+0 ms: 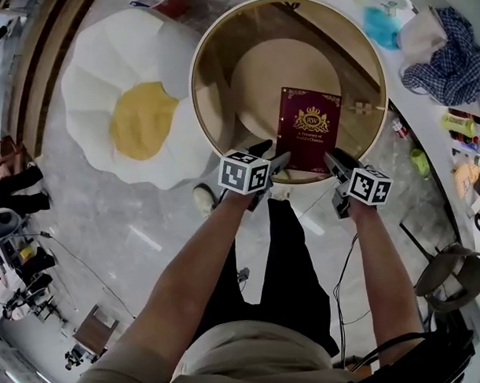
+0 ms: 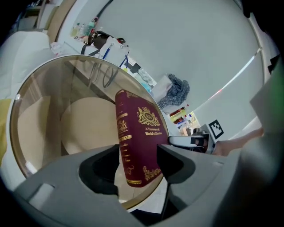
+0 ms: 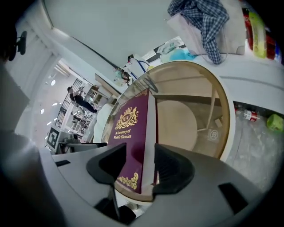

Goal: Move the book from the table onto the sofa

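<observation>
I'm keeping the left gripper and right gripper gaping wide, gripping nothing. The book is lying flat on the glass table, long axis running 12 to 6. Its 7 and 5 o'clock corners are facing my jaws (equally near).

1. A blue checked cloth lies crumpled on the white bench.
2. Coloured bottles stand in a row near the cloth.
3. A green bottle lies on the grey floor.
4. A black cable trails across that floor.
</observation>
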The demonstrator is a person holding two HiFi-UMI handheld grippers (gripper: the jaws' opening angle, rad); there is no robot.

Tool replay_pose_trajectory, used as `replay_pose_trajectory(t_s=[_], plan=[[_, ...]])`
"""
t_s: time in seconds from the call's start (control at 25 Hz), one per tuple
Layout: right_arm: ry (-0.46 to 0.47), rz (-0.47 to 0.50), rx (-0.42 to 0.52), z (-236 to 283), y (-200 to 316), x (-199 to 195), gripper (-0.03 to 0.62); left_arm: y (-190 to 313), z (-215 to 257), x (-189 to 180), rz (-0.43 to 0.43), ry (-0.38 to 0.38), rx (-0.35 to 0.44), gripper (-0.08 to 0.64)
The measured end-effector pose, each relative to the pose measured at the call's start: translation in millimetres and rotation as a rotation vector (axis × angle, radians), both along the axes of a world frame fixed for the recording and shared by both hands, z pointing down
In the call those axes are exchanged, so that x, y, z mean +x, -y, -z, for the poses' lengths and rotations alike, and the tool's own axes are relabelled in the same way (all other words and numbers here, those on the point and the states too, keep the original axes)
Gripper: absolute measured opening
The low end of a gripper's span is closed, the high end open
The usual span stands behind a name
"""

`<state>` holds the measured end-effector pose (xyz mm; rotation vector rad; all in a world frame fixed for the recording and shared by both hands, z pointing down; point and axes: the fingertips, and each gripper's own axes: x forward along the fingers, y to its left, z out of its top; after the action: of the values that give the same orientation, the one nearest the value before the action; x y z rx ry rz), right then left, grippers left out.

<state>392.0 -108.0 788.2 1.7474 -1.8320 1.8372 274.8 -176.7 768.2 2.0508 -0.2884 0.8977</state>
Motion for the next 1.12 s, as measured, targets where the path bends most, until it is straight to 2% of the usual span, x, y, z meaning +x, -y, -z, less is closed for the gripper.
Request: replay_pose_trajectory(t_s=[0.12,0.32,0.6,0.84,1.12], plan=[[0.024,-0.003,0.004,-8.6,0.2,-3.2,0.199,-4.2,-17.7,4.9,0.010,-0.007,-0.043,0.249],[0.063,-0.060,-0.014,-12.4,1.6,-4.1,0.178,-9.1,-29.6,8.4,0.049,-0.020,-0.099,0.249],[0.053,-0.020,-0.013,7.9,8.6,-22.3,0.156,0.0,-7.2,-8.7,0.092,-0.051,-0.061,0.239],[0.030,0.068,0.041,43.7,36.4,-78.7,0.155,20.5,29.6,-67.9,0.174,-0.084,0.003,0.238],[0.030,0.267,0.104,66.2,98.0,-186.5,0.155,63.4,55.8,-183.5,0.358,-0.092,0.081,0.238]])
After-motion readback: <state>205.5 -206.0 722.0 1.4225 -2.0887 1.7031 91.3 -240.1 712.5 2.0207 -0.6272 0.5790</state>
